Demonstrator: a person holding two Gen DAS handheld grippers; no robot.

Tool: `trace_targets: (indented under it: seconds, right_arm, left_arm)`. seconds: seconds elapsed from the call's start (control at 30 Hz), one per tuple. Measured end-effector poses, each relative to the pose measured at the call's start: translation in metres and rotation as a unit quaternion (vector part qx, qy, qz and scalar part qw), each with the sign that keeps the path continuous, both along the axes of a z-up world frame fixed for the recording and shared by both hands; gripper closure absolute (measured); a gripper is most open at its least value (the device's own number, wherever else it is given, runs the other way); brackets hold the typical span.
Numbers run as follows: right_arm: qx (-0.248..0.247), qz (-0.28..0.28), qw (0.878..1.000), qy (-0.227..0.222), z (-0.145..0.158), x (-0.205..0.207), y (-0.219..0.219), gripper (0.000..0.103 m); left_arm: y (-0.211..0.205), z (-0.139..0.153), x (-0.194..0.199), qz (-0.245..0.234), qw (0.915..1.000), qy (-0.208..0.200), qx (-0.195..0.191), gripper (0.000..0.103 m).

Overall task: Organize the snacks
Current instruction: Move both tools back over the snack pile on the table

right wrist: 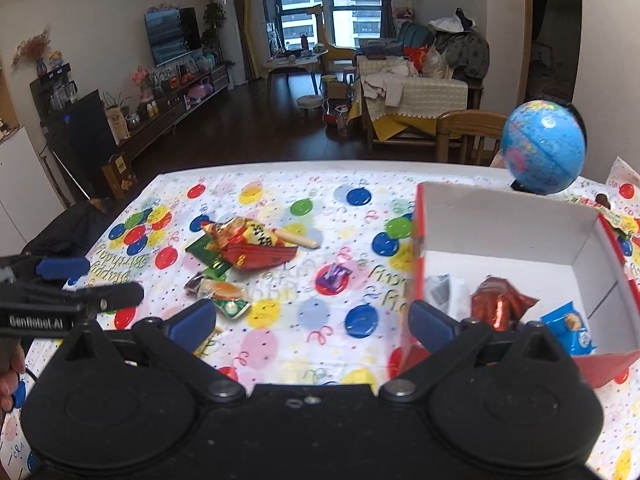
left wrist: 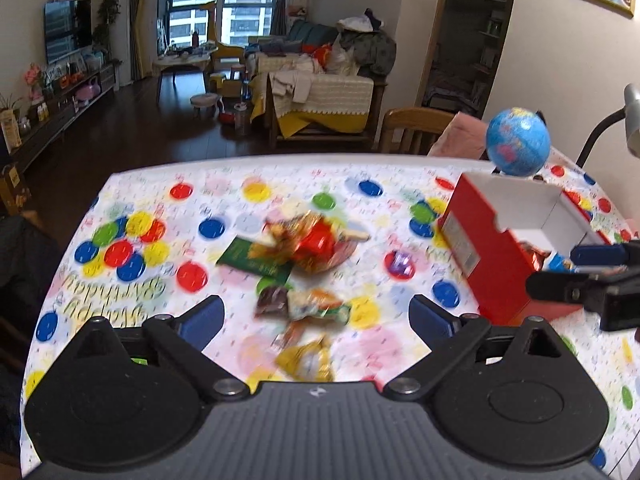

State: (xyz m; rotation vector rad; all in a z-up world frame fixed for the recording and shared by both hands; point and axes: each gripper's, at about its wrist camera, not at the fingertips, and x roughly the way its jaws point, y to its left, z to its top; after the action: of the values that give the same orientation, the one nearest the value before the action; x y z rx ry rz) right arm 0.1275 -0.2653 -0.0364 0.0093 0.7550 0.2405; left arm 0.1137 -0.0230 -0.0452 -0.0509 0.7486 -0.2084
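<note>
We've got both grippers empty right now. The left gripper (left wrist: 316, 316) has its jaws spread wide w/ nothing between them, hanging over the loose snacks left of the red box (left wrist: 500, 264). The right gripper (right wrist: 312, 320) is likewise released, nothing clamped, its right finger right at the box's near-left corner.

Done so far, as we read it: three items sit inside the box — a silvery-grey packet (right wrist: 440, 286) at the near-left wall, a red foil pack (right wrist: 500, 300) mid-floor, a blue pack (right wrist: 570, 328) nearest the front wall. Rest of the box floor is bare white.

Left to do, going outward from us, all on the balloon tablecloth (right wrist: 360, 208) to the left of the box: a yellow wrapper (left wrist: 308, 364) closest in, blurred so we can't read it; then a green-and-orange pack (right wrist: 228, 300) w/ a dark brown one beside it; a small purple candy (right wrist: 334, 274) alone, nearest the box; then the far pile, a red-and-yellow bag (right wrist: 256, 250) lying over a green packet (right wrist: 208, 254), w/ a tan stick-shaped snack (right wrist: 300, 240) poking out boxward.

So approx. a third in, most of the pile still out. Globe (right wrist: 544, 148) stands behind the box, not part of the job.
</note>
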Motion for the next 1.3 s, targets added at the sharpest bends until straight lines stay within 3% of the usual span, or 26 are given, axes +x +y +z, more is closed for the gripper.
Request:
trace_targets:
  seconds: [0.37,0.67,0.77,0.83,0.97,1.3]
  right_arm:
    - [0.0,0.017,0.999,0.037,-0.024,0.027,0.031,0.002]
    - [-0.019,0.068,0.995,0.073,-0.053,0.067,0.058,0.013]
    - [-0.022,0.091,0.992,0.085,-0.064,0.08,0.07,0.021]
    - [-0.022,0.107,0.989,0.095,-0.071,0.088,0.078,0.025]
    - [-0.02,0.141,0.984,0.11,-0.084,0.101,0.095,0.029]
    - [-0.037,0.178,0.975,0.124,-0.109,0.126,0.122,0.036]
  left_arm:
    - [0.01,-0.046,0.004,-0.022,0.9993,0.032,0.0,0.004]
    - [0.0,-0.074,0.016,-0.023,0.9986,0.045,0.014,0.005]
    - [-0.004,-0.081,0.022,-0.025,0.9982,0.051,0.016,0.016]
    - [-0.006,-0.085,0.026,-0.024,0.9981,0.054,0.019,0.017]
    - [-0.011,-0.093,0.033,-0.028,0.9974,0.063,0.023,0.037]
    - [-0.016,-0.106,0.043,-0.023,0.9962,0.079,0.03,0.052]
